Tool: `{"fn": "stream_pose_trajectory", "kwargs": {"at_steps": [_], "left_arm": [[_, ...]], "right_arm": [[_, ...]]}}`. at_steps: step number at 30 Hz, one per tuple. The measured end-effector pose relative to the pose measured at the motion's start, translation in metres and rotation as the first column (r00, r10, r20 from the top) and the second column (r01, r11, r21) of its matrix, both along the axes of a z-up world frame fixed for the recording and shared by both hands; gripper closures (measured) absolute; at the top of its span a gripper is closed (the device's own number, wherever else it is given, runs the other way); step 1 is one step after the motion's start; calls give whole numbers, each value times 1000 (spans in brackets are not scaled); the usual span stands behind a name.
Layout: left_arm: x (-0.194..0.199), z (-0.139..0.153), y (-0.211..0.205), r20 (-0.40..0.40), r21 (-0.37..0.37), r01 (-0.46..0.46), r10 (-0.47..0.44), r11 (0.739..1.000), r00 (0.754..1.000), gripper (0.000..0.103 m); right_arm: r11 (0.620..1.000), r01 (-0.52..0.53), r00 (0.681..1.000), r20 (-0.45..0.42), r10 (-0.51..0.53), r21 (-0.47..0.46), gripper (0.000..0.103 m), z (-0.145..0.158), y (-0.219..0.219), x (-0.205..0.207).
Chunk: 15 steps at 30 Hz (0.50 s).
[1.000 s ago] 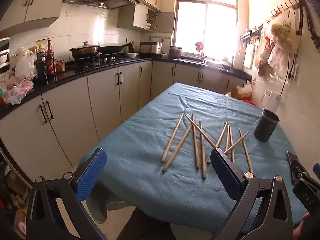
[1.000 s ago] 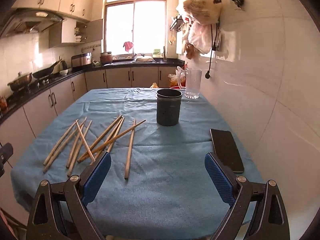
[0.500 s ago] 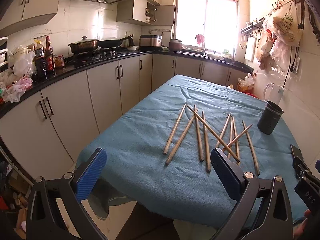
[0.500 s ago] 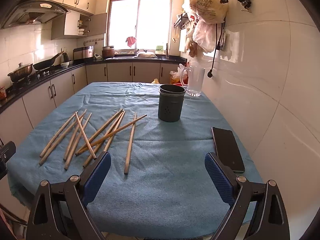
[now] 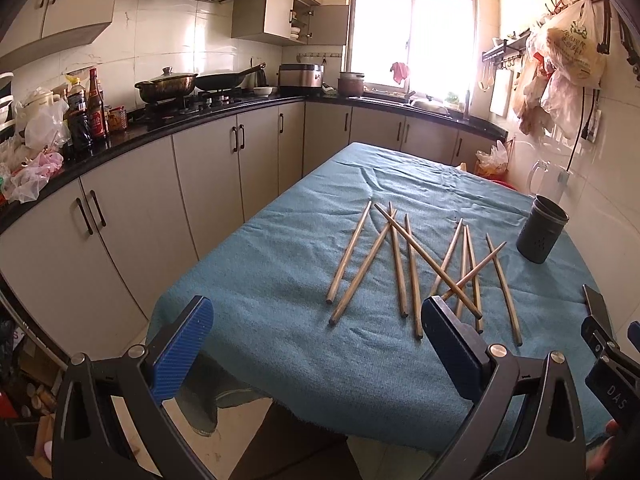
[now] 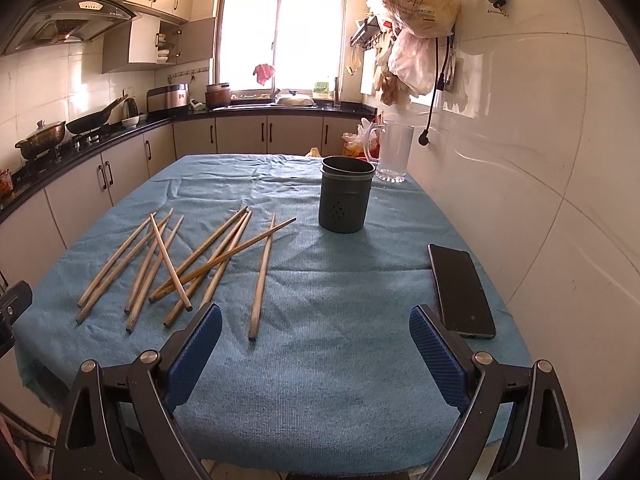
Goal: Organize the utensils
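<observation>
Several wooden chopsticks (image 5: 408, 264) lie scattered and partly crossed on the blue tablecloth (image 5: 280, 272); they also show in the right wrist view (image 6: 192, 260). A dark grey perforated utensil cup (image 6: 346, 200) stands upright beyond them, also in the left wrist view (image 5: 541, 229). My left gripper (image 5: 318, 338) is open and empty, above the table's near edge in front of the chopsticks. My right gripper (image 6: 316, 344) is open and empty, just short of the rightmost chopstick (image 6: 262, 276).
A black phone (image 6: 460, 290) lies on the cloth at the right, near the tiled wall. A clear glass pitcher (image 6: 394, 152) stands behind the cup. Kitchen cabinets (image 5: 132, 216) and a cluttered counter run along the left. Bags hang on the wall (image 6: 420, 4).
Both grippers have moved forward and slightly up toward the table; the chopsticks and cup look nearer. Nothing on the table has moved.
</observation>
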<state>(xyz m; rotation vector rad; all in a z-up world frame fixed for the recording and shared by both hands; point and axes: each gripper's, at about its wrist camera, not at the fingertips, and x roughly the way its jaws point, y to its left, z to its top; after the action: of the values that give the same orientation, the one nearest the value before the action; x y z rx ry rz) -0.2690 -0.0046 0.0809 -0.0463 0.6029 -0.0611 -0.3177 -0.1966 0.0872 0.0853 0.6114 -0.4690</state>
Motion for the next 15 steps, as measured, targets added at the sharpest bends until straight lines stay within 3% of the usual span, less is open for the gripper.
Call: {"fn": "stream_pose_trajectory", "kwargs": {"at_steps": [15], "left_arm": [[0,-1,-1,-4,0,-1,1,1000,1000,0]], "right_arm": [[1000,-9,1000,-15,9,7,6,-4,1,3]]}}
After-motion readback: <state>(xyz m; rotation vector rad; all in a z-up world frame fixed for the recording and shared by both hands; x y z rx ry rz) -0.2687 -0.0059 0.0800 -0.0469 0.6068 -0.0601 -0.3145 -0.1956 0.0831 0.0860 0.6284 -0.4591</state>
